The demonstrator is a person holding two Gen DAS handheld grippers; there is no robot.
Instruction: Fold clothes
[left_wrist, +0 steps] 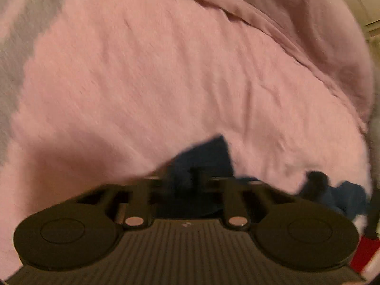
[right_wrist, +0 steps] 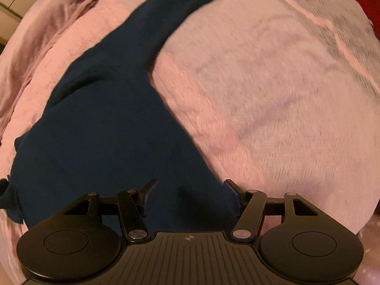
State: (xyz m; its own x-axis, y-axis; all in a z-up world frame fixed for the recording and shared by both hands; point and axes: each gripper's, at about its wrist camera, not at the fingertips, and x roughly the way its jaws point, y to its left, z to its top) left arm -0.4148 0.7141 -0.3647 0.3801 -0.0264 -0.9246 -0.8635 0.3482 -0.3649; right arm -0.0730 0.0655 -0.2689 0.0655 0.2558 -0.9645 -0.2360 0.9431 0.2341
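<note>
My left gripper (left_wrist: 197, 175) was clamped on the navy garment (left_wrist: 204, 156) at lower centre, pinning a corner. My right gripper (right_wrist: 190, 198) hung apart over it, ready to grab, pink blanket (right_wrist: 261, 95) beneath.

Navy garment (right_wrist: 114, 109), pink blanket (right_wrist: 261, 95)

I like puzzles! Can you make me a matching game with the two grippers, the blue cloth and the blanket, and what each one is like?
Things:
1. left gripper
2. right gripper
3. cloth
4. blanket

Descriptions:
A. pink and fuzzy
B. open, above the cloth
C. dark blue, stretched across the blanket
D. shut on a bit of cloth

Pairs: 1-D, 2-B, 3-C, 4-A
</note>
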